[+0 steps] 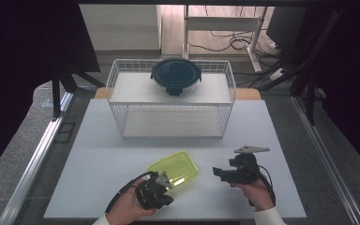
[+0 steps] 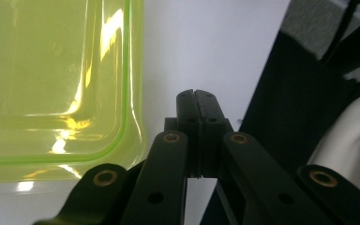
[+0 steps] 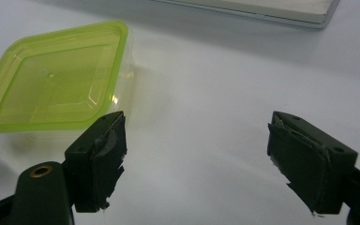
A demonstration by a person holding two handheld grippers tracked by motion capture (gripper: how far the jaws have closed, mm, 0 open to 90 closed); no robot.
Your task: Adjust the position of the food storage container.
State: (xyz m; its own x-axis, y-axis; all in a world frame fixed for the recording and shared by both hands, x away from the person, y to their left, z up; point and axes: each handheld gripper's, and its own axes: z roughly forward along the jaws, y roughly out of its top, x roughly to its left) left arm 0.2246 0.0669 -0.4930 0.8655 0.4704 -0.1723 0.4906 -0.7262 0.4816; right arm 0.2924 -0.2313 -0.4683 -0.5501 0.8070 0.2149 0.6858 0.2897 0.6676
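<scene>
A yellow-green lidded plastic box lies on the white table near the front. My left gripper sits just in front of its near corner, shut with nothing between the jaws; in the left gripper view the closed tips rest beside the box's rim, apart from it. My right gripper is to the right of the box, pointing at it and open. In the right gripper view its pads stand wide apart over bare table, short of the box.
A white wire rack stands across the back of the table. A round glass bowl with a dark clip lid sits on its top shelf. The table's front edge runs close beside the left gripper. A sleeve shows beyond it.
</scene>
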